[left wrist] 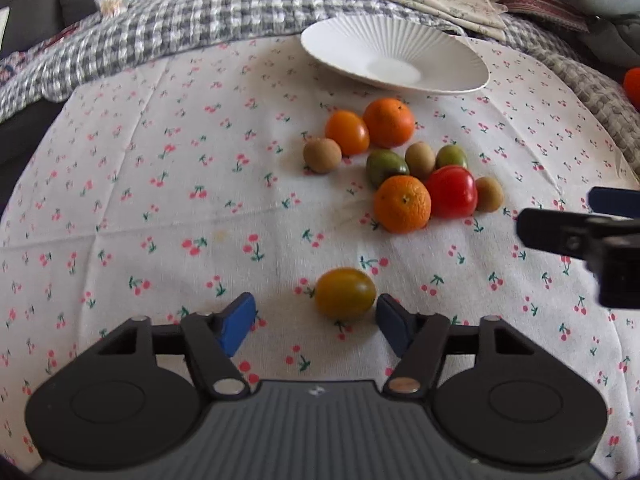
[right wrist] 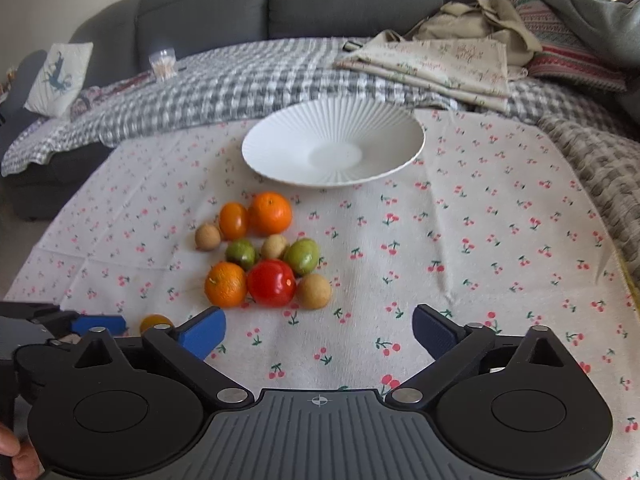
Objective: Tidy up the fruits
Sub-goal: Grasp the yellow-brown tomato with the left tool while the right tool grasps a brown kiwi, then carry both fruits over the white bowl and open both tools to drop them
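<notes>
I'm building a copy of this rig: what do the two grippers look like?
Both match. The left gripper and right gripper have blue finger pads on black linkage arms with silver pivot pins, round black discs either side, and a ribbed grey body bearing a small crosshair mark. No cables show.

— Counting fruit on the cherry-print cloth [right wrist: 480, 240]. What are you getting?

— Two oranges [right wrist: 270, 214] sitting in the cluster, three small brown round fruits [right wrist: 314, 291], two green ones [right wrist: 302, 256], one red tomato [right wrist: 272, 283], one orange tomato [right wrist: 233, 221].

— Anything lying apart?

— One yellow-orange tomato [left wrist: 345, 293], at 6 o'clock from the cluster. One white ribbed plate [right wrist: 280, 140] sitting at 12 o'clock.
</notes>
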{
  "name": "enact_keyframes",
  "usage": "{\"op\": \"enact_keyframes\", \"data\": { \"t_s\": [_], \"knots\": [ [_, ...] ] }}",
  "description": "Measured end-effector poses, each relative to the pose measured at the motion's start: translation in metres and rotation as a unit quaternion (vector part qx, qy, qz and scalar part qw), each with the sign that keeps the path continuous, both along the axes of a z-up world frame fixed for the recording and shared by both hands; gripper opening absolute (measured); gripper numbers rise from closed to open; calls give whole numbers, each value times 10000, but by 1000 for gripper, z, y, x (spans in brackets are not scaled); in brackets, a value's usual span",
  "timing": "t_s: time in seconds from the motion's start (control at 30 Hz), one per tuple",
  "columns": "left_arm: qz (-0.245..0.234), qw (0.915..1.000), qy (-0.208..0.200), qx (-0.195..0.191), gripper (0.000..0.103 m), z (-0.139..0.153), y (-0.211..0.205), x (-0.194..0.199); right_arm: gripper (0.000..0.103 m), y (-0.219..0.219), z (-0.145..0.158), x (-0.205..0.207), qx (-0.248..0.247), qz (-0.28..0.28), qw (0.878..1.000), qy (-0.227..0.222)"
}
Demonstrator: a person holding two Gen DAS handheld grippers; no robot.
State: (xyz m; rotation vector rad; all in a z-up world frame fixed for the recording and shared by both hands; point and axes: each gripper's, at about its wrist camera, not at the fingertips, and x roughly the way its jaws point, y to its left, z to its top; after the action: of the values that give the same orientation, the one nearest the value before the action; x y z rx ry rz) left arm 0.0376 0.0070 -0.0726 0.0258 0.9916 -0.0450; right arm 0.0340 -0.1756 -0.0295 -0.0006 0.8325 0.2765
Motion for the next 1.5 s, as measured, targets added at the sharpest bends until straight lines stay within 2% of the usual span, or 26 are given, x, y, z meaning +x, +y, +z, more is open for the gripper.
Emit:
{"op": "enact_keyframes", "data": {
  "t_s": [0.13,0.2,0.27,0.5,0.63,0.8,0.93,1.03,1.33,1.5],
  "knots": [
    [-153,9999,-78,2,48,1,-4,0,88,3,-7,5,5,36,10000,70],
    [-238,9996,-121,20,37,2,-7,-1,82,4,-9,8,23,66,9999,109],
    [-306,9994,-173,71,30,3,-9,-1,71,3,-13,11,33,64,9998,196],
    [-328,9993,-171,-51,30,4,-5,1,52,-2,-29,25,149,-21,9987,482],
    [-222,9992,-124,-322,29,6,3,2,42,2,-31,33,143,29,9991,408],
    [-114,9978,-89,-643,29,10,12,3,37,6,-36,41,77,71,9993,350],
    [-119,9974,-182,-693,29,15,12,3,24,9,-37,44,150,208,9992,308],
    [-99,9975,-223,-659,29,16,14,4,24,11,-37,44,107,253,9993,265],
    [-19,9966,-463,-679,29,37,25,15,24,-12,-21,44,395,21,9990,206],
    [-40,9946,-616,-834,29,52,24,30,24,-33,1,53,803,-209,9966,-5]
  ]
}}
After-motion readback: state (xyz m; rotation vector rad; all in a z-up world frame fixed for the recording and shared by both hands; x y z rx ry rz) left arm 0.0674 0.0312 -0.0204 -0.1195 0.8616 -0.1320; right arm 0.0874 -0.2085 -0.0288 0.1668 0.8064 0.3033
